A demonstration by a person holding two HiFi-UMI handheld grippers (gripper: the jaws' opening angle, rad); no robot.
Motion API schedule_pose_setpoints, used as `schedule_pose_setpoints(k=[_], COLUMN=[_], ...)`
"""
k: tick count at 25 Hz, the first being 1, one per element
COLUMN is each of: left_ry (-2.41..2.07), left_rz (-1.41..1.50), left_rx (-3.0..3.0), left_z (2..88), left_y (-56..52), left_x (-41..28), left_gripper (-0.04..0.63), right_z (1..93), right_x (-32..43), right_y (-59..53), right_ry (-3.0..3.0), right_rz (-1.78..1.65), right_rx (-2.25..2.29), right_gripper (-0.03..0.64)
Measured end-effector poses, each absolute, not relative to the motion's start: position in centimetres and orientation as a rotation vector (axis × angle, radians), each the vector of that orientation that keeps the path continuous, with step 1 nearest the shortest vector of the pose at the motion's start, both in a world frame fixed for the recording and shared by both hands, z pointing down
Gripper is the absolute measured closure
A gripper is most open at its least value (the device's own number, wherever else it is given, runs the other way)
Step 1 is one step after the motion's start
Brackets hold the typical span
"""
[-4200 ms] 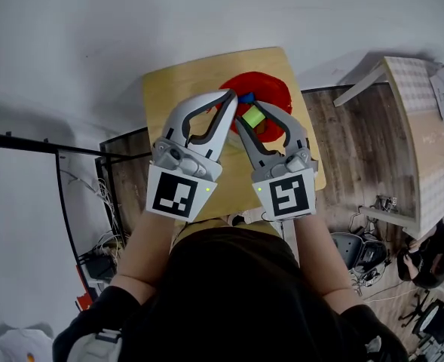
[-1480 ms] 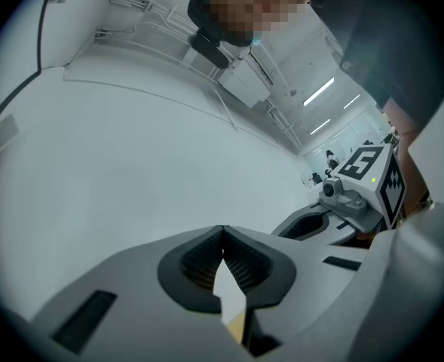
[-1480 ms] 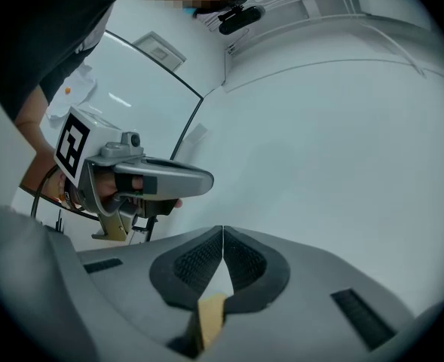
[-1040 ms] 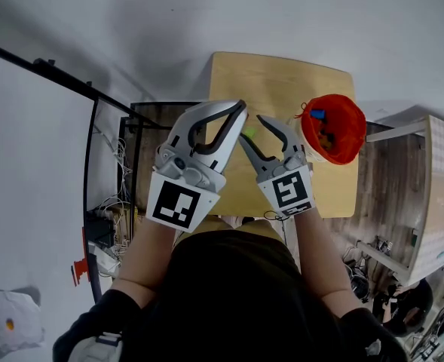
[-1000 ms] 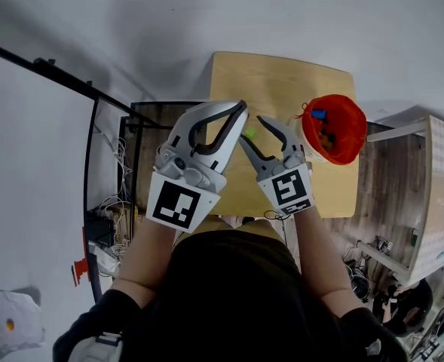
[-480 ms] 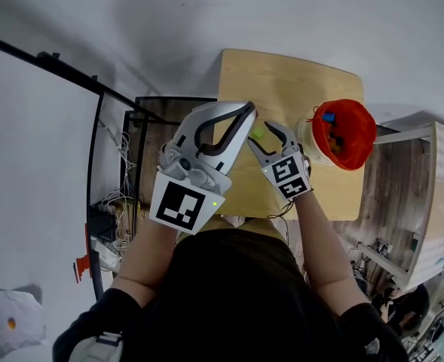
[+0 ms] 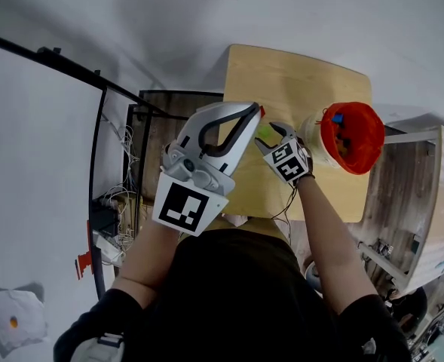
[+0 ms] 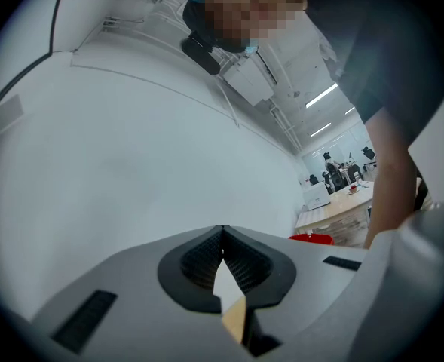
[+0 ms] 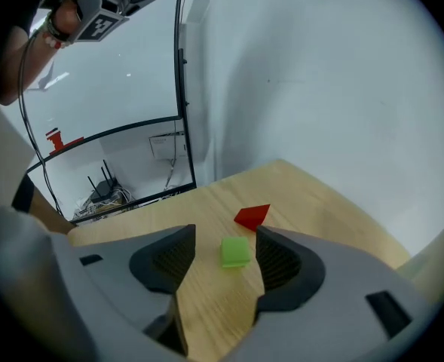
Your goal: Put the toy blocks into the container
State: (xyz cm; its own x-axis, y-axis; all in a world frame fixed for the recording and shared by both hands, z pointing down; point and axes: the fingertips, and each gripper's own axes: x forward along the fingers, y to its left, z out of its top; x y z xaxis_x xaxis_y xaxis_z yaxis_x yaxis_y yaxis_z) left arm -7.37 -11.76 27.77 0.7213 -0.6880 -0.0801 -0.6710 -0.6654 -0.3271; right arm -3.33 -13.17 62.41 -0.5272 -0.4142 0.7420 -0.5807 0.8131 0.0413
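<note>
left gripper [image 8: 222, 234]: jaws together | right gripper [image 9: 224, 238]: jaws just spread, green block [image 9: 235, 252] between, untouched | block judged light, stiff; flat sides to be pinched

Probably an office: distant desks [image 8: 341, 204], ceiling striplights [image 8: 323, 94]

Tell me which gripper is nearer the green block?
Right. The right gripper's jaws have just been opening, with the green block between them; the left gripper is held higher, shut.

Green cube [image 9: 236, 251], red wedge [image 9: 252, 216] lie flat; red container [image 7: 368, 154] upright.
</note>
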Motion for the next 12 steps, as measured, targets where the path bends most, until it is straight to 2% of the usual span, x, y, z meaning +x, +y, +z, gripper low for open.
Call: schedule_pose_setpoints(k=[12], left_ry=[1.11], left_rz=[-0.117], left_rx=[-2.591], left_z=[28.8], left_y=[-12.0], left_x=[-9.6], left_gripper=[0.584], right_z=[67.1], right_x=[-3.3], right_y=[-13.7], right_ry=[-2.104], right_rz=[0.366], right_rx=[0.621], right_gripper=[0.37])
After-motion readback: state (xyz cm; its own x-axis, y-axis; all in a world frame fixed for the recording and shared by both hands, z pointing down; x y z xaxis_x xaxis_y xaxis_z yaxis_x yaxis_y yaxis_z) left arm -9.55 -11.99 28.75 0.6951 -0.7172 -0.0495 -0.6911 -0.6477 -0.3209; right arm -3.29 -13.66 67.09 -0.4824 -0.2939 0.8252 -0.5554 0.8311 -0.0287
